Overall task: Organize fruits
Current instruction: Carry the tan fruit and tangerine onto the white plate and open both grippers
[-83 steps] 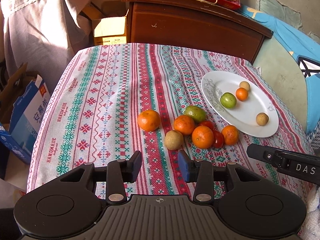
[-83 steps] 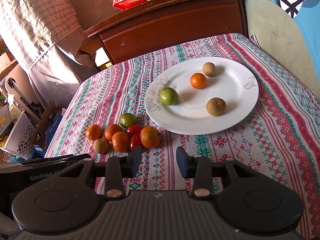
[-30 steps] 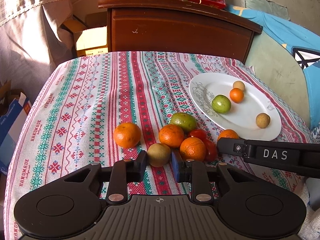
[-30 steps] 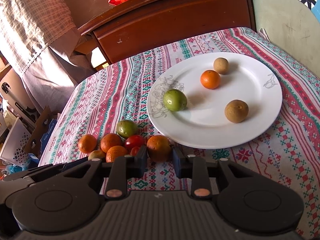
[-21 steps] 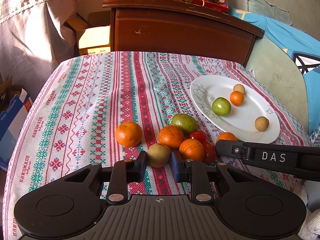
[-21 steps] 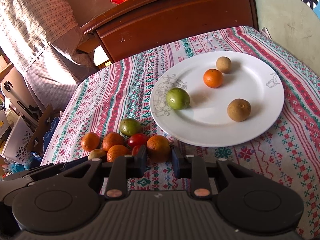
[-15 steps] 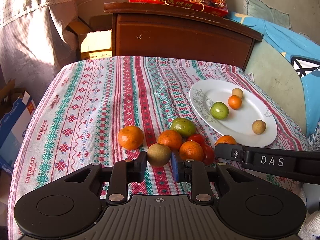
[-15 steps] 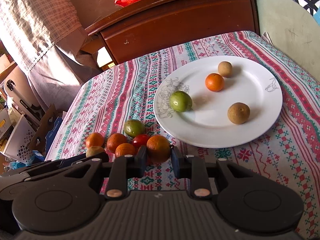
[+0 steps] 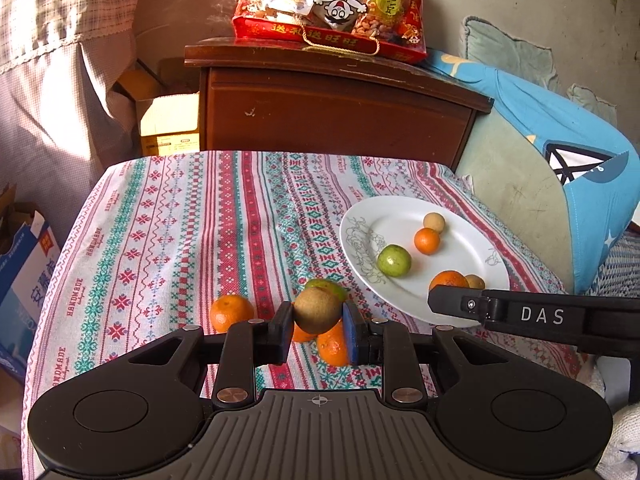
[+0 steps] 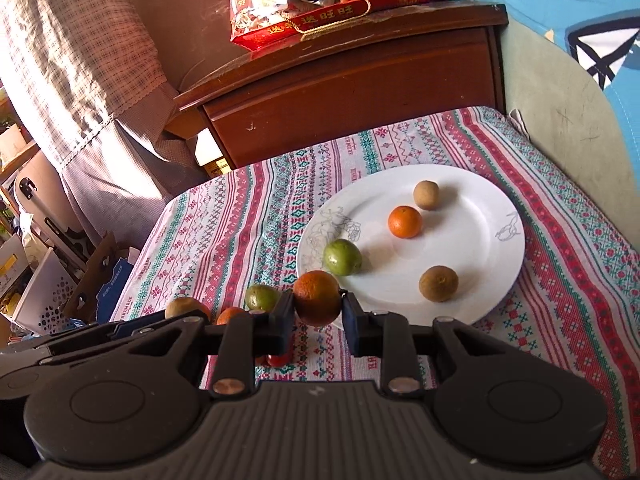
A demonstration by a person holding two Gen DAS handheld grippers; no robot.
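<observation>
**Both tongs clamped on a fruit above the cloth**

We have our left gripper (image 9: 318,330) closed on a brown round fruit (image 9: 318,311); its two pads press the fruit from either side, at nine and three o'clock of it, and the fruit sits right at the fingertips, clear of the striped tablecloth (image 9: 168,232); behind and beneath it we see the loose pile on the cloth: a green fruit (image 9: 334,288) peeking out at twelve o'clock, an orange one (image 9: 334,346) at five o'clock just under the right pad, and a lone mandarin (image 9: 231,312) at nine o'clock, a little apart from the left pad.

Our right gripper (image 10: 318,320) is clamped on a dark orange mandarin (image 10: 317,298), held the same way between the fingertips, pads at its nine and three o'clock; in the right wrist view it hangs over the near rim of the white plate (image 10: 492,216); the plate carries a green fruit (image 10: 342,257) at one o'clock of the held mandarin and just beside it, a small orange (image 10: 405,221), a pale brown ball (image 10: 426,195) towards twelve o'clock of the plate, and a darker brown fruit (image 10: 438,283) at three o'clock of our tongs.

A red snack bag (image 9: 332,4) stands on the wooden cabinet (image 9: 332,120) at twelve o'clock beyond the table.
</observation>
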